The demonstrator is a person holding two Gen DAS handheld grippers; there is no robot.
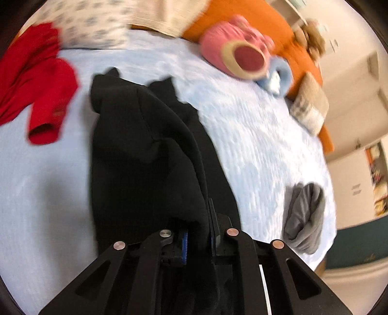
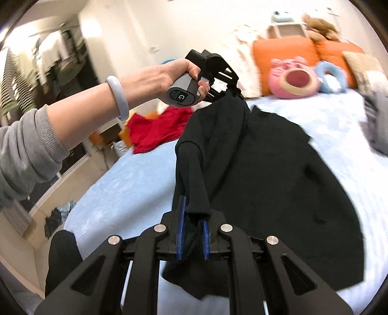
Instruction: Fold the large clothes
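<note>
A large black coat [image 2: 278, 181] lies partly spread on the light blue bed [image 2: 116, 193], with its left edge lifted off the cover. My right gripper [image 2: 193, 232] is shut on black fabric between its blue pads, and a ribbed sleeve cuff [image 2: 197, 206] rests just above them. Farther up, a person's hand [image 2: 157, 77] holds my left gripper [image 2: 232, 90], which pinches the same raised edge. In the left wrist view my left gripper [image 1: 197, 236] is shut on a fold of the black coat [image 1: 145, 145], which runs away from it across the bed [image 1: 254, 135].
A red garment [image 1: 41, 84] lies crumpled left of the coat, and a grey garment [image 1: 305, 218] lies near the bed's right edge. A pink plush toy [image 1: 237, 58], a blue plush, orange pillows [image 1: 242, 19] and a beige cushion line the head. Floor and clutter lie beyond the bed's left side [image 2: 55, 218].
</note>
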